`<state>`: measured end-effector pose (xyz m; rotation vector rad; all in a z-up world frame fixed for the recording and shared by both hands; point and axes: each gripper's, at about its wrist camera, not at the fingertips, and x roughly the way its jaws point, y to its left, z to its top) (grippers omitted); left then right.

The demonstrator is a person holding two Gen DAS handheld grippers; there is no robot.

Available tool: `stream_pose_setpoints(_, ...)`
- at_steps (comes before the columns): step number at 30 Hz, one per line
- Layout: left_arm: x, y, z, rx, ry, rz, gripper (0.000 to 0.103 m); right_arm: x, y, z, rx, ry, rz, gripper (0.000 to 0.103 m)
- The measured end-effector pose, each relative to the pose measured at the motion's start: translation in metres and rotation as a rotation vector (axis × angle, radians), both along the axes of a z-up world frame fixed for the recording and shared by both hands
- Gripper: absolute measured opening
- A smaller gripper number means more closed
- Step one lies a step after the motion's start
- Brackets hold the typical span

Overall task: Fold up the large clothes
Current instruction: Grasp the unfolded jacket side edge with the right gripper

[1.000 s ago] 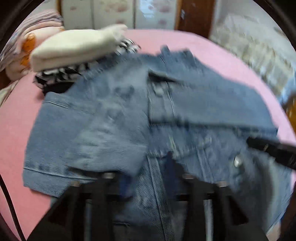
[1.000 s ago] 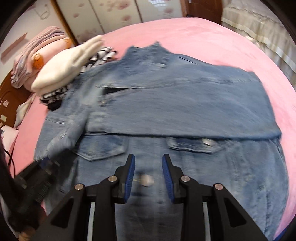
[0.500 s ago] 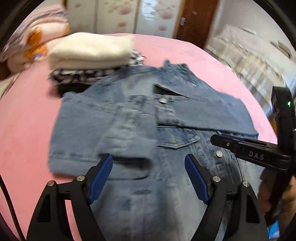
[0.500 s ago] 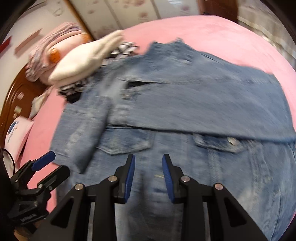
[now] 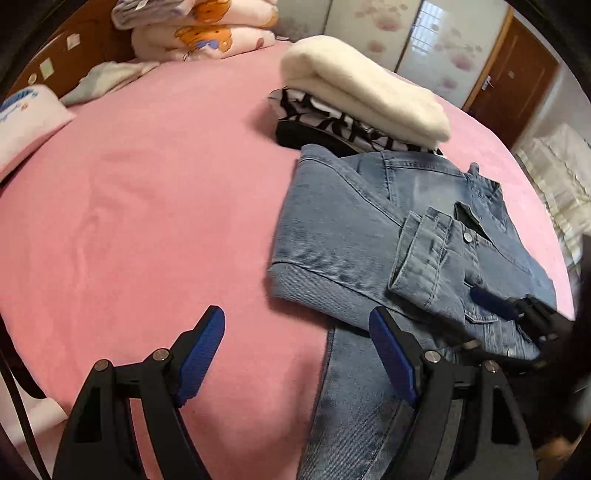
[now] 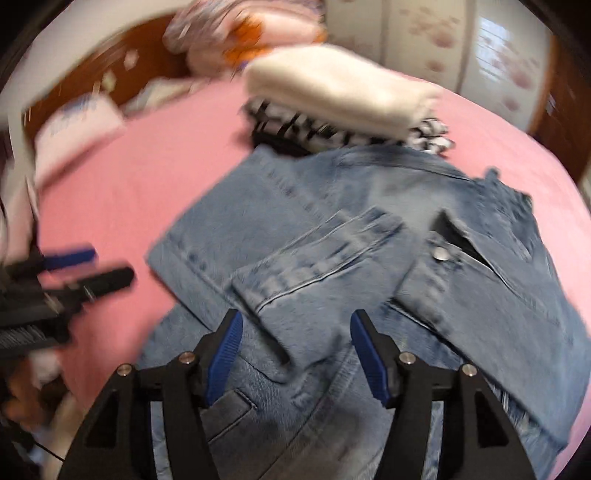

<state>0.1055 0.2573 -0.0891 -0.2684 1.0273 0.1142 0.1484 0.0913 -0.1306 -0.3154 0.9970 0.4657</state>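
A blue denim jacket (image 5: 362, 236) lies front-up on the pink bed (image 5: 147, 206), both sleeves folded across its chest. It also shows in the right wrist view (image 6: 332, 251). My left gripper (image 5: 295, 354) is open and empty, low over the bed at the jacket's left edge. My right gripper (image 6: 295, 354) is open and empty, above the jacket's lower front near the left sleeve cuff (image 6: 317, 258). The right gripper also shows in the left wrist view (image 5: 517, 314), the left gripper in the right wrist view (image 6: 74, 273).
A stack of folded clothes, cream sweater (image 5: 362, 92) on top of a black-and-white garment (image 5: 332, 122), touches the jacket's collar end. Pillows and folded blankets (image 5: 195, 29) lie by the wooden headboard. A wardrobe and door stand behind.
Both grippers swung left. The right gripper opened wider. The left gripper moved off the jacket to over bare pink sheet beside it. The jacket stayed put.
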Motion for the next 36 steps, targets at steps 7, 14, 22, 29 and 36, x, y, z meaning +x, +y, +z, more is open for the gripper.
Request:
stream_pose_setpoints(7,-0.002,-0.007,-0.002,0.013,-0.001,-0.028,0.079,0.013,-0.016,0.001,-0.03,-0.032,-0.067,0.017)
stream_pose_setpoints(14,-0.003,-0.03,-0.001,0.012,-0.012,-0.095,0.079,-0.009,-0.144,0.069,0.336,-0.107,-0.354,0.006)
stream_pose_setpoints(22,0.001,-0.07,-0.014,0.002,0.027,-0.195,0.079,-0.043,-0.237,-0.01,0.33,0.15,-0.562,0.007)
stream_pose_setpoints(29,0.001,-0.088,-0.019,0.012,0.045,-0.233,0.079,-0.027,-0.243,-0.005,0.517,0.18,-0.534,0.041)
stream_pose_setpoints(36,-0.001,-0.084,-0.018,0.016,0.046,-0.23,0.079,0.019,-0.234,-0.042,0.688,0.327,-0.496,0.044)
